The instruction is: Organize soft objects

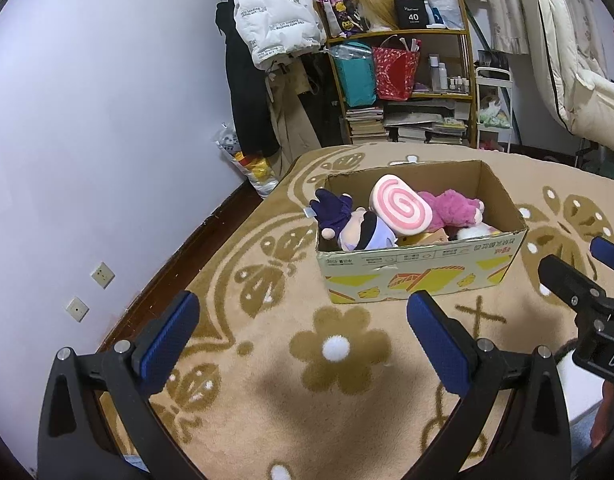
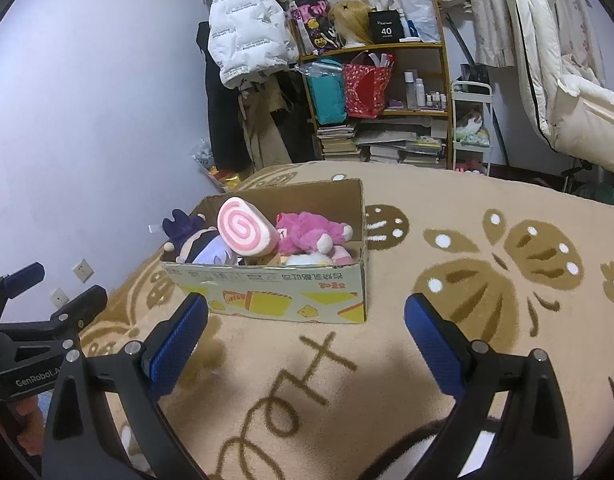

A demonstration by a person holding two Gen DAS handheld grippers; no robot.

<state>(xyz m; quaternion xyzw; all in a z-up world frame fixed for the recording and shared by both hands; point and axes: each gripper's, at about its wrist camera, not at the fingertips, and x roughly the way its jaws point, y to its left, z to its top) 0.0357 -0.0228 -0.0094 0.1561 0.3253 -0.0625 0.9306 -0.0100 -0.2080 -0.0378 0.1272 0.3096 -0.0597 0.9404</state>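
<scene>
An open cardboard box [image 1: 423, 276] [image 2: 267, 294] stands on the beige patterned blanket. It holds several soft toys: a pink swirl cushion [image 1: 401, 207] [image 2: 246, 227], a pink plush bear [image 1: 453, 209] [image 2: 307, 232], and a doll with a dark purple hat [image 1: 347, 220] [image 2: 199, 240]. My left gripper [image 1: 303, 320] is open and empty, a short way in front of the box. My right gripper [image 2: 305, 320] is open and empty, also in front of the box. Each gripper shows at the edge of the other's view, the right in the left wrist view [image 1: 579, 280], the left in the right wrist view [image 2: 47, 296].
The blanket [image 1: 347, 360] [image 2: 487, 280] covers a bed against a lilac wall [image 1: 107, 120]. Behind it stand a wooden shelf [image 1: 403, 80] [image 2: 379, 92] with bags, books and bottles, hanging coats [image 1: 267, 20] and a white trolley [image 1: 495, 108].
</scene>
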